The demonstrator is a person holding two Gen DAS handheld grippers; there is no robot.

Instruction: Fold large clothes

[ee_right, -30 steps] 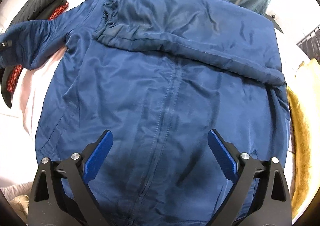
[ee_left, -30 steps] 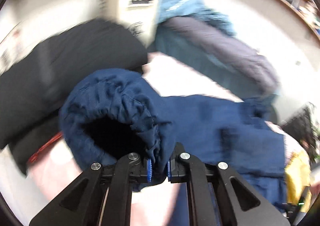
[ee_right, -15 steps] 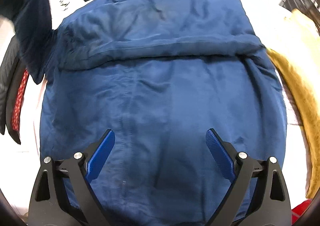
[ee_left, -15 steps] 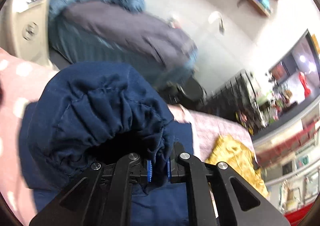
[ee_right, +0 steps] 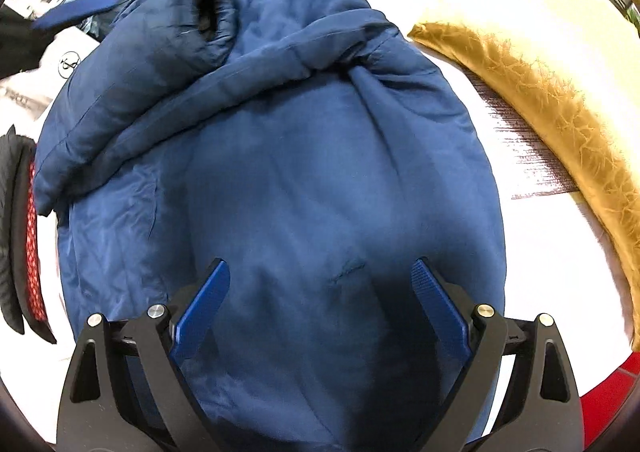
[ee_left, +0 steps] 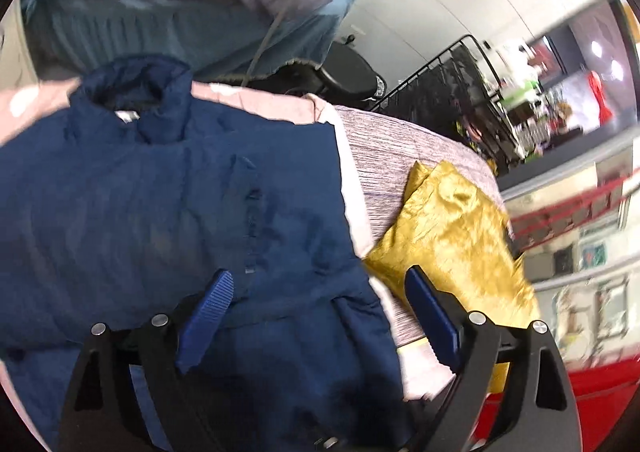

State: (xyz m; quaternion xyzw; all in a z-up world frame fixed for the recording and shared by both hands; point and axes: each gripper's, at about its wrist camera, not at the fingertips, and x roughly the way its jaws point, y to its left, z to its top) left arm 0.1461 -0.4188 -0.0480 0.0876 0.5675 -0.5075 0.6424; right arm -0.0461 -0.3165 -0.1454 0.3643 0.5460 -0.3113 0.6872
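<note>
Bedspread (ee_left: 400,156), one jacket (ee_right: 312,180), one cushion (ee_right: 560,100)

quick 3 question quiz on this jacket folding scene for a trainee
1. True or false: the left gripper is clamped on the cuff.
2. What lies beside the navy jacket? A) gold cushion B) green towel C) white plate
3. Fill in: both sleeves lie ____ the jacket's body.

Key:
1. False; its fingers have just opened and grip nothing.
2. A, the gold cushion.
3. Across.
</note>
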